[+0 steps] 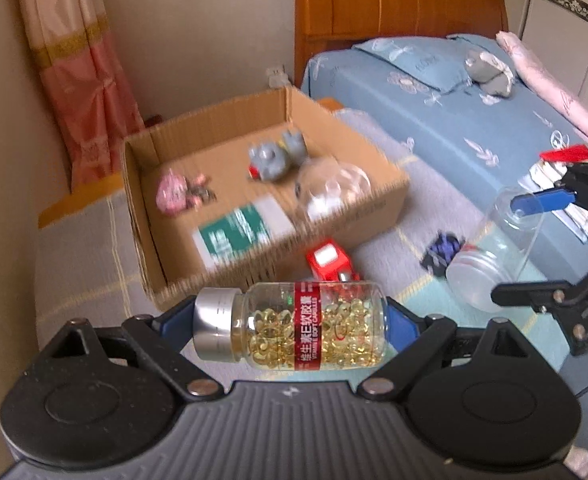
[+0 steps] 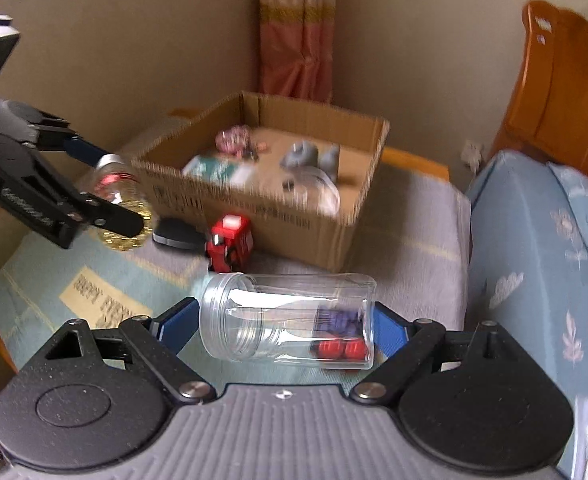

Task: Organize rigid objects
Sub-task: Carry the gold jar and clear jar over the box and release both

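Observation:
My left gripper [image 1: 290, 322] is shut on a capsule bottle [image 1: 290, 326] with a silver cap and red label, held sideways above the cloth-covered table. It also shows in the right wrist view [image 2: 120, 200]. My right gripper [image 2: 286, 320] is shut on an empty clear plastic jar [image 2: 288, 318], held sideways; the jar also shows in the left wrist view [image 1: 493, 256]. An open cardboard box [image 1: 373, 204] stands ahead and holds a grey toy [image 1: 276, 156], a pink item [image 1: 172, 192], a green-white box [image 1: 242, 232] and a clear jar [image 1: 331, 186].
A red toy car [image 2: 230, 242] and a black object [image 2: 178, 234] lie in front of the box [image 2: 278, 216]. A small blue toy [image 1: 441, 250] lies on the cloth. A bed with blue bedding [image 1: 473, 112] is to the right, a wall and curtain [image 2: 297, 28] behind.

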Available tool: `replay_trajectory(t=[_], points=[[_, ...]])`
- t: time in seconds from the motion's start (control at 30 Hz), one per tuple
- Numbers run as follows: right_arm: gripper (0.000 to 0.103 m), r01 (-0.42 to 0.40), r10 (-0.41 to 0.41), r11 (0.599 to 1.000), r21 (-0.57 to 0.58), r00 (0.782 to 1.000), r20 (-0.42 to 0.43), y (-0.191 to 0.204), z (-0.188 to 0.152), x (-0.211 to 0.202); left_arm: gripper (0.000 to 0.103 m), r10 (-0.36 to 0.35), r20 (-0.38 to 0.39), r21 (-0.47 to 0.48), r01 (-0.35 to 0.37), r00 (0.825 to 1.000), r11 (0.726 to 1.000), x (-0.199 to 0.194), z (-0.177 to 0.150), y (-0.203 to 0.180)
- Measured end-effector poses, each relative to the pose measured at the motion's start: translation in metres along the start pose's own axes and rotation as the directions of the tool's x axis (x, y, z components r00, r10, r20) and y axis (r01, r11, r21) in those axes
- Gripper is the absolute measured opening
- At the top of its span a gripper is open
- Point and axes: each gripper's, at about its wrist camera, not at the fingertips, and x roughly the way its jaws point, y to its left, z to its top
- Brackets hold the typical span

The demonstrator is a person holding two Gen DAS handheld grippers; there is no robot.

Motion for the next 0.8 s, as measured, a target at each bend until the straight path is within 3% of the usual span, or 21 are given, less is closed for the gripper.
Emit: replay_trajectory(t=[0.3,0.47,0.8], points=[[0.093,-0.010,0.011,1.000,-0.016,0.998,0.059,-0.014,0.050,0.009,0.093,0.013,0.026,-0.084,-0.010,1.000,0.996,0.031,0.058,0.023],[0.093,-0.008,0.008,1.000,-0.002,0.998,0.065,-0.024,0.069,0.021,0.093,0.055,0.024,-0.146,-0.051,0.998,0.988,0.053,0.080,0.044],[0.093,-0.003,0.002,1.000,0.012,0.998,0.063,-0.033,0.096,0.047,0.096,0.129,0.039,-0.219,-0.117,0.991,0.969,0.072,0.081,0.066]])
